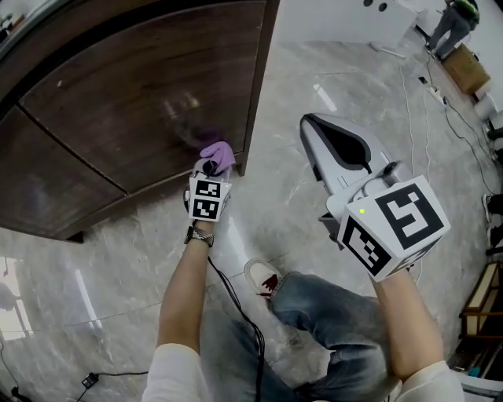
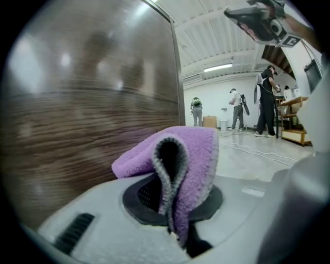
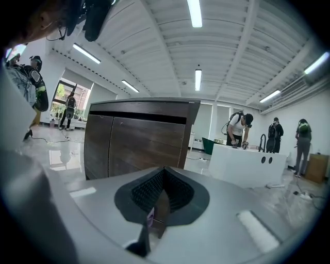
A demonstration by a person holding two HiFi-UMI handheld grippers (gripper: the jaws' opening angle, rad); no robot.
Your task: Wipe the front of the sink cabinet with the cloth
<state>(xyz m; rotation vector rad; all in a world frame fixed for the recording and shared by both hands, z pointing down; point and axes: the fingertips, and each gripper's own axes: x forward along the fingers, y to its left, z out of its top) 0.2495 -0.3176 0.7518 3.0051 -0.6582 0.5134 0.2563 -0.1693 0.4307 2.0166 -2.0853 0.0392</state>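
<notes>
Head view: a dark brown wood-grain sink cabinet [image 1: 134,102] fills the upper left. Its glossy front reflects the room lights. The pale grey marble-look floor [image 1: 283,86] shines around it. At the lower right corner of the cabinet's door, the left gripper [image 1: 211,169] holds a purple terry cloth [image 1: 218,153] against the wood. A black cable [image 1: 236,302] runs back from it across the floor. The right gripper [image 1: 308,124] hangs at centre right, well apart from the cabinet and over bare floor. A white counter [image 1: 346,20] stands at the top, and a cardboard box [image 1: 468,69] in the upper right corner.

Left gripper view: the left gripper [image 2: 172,206] has its jaws clamped on a fold of the cloth [image 2: 193,154], which bulges up between them in a loop. The cabinet front [image 2: 87,103] fills the left half, close beside the cloth; I cannot tell whether they touch here. To the right, glossy floor [image 2: 247,154] stretches to several standing people [image 2: 265,100] under a white ribbed ceiling [image 2: 216,36].

Right gripper view: the right gripper [image 3: 163,175] has its jaws pressed together at the tips, with no object between them. Past them the cabinet [image 3: 139,139] stands at centre left, and a white island counter [image 3: 247,165] lies to its right with people behind it. Strip lights [image 3: 195,13] run along the ceiling, and a tall window [image 3: 69,98] brightens the far left.
</notes>
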